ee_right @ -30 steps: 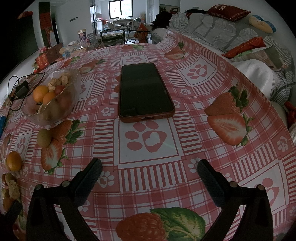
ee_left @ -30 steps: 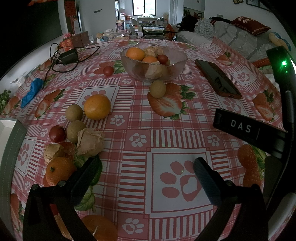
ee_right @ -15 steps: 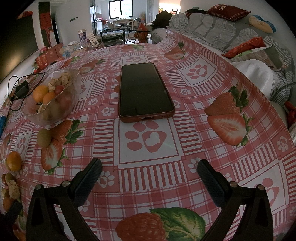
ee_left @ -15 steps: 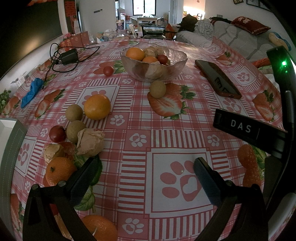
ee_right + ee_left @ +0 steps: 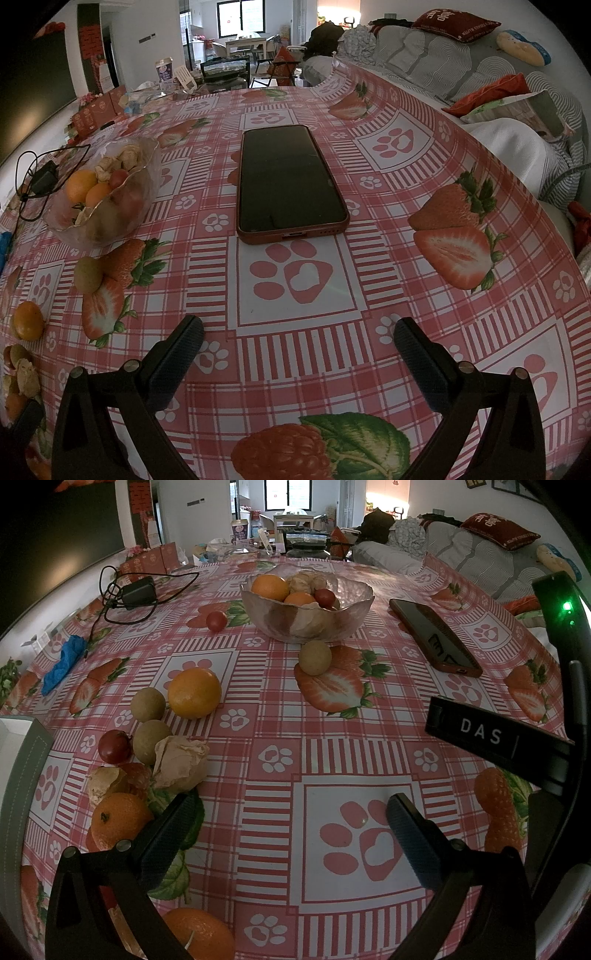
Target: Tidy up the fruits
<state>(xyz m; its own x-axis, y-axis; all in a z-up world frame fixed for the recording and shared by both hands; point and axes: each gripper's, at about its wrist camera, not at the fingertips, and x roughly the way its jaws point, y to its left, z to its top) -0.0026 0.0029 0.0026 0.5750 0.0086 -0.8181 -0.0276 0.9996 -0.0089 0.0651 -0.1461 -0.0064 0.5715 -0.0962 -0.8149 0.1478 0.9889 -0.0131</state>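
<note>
One glass bowl (image 5: 306, 605) stands toward the far side of the table (image 5: 280, 760) in the left wrist view, holding two oranges, one small red fruit and some papery husked fruits, too heaped to count. Loose on the cloth lie three round tan fruits: one tan fruit (image 5: 314, 657) just in front of the bowl, two more at the left beside a large orange (image 5: 194, 692). Two loose red fruits show, one red fruit (image 5: 216, 621) left of the bowl and one in the left cluster. Two husked fruits sit in that cluster, the bigger husked fruit (image 5: 180, 763) just beyond the left fingertip. Two further oranges lie near the bottom left. The left gripper (image 5: 291, 812) has its jaws wide apart, holding nothing, above a paw-print square. One phone (image 5: 435, 637) lies right of the bowl; one charger with cable (image 5: 135, 590) lies far left.

In the right wrist view, the right gripper (image 5: 297, 334) also has its jaws spread and empty, low over the cloth. The phone (image 5: 288, 184) lies straight ahead, the bowl (image 5: 107, 192) to its left with two oranges and a red fruit visible inside, the lone tan fruit (image 5: 88, 275) near the bowl's base.
</note>
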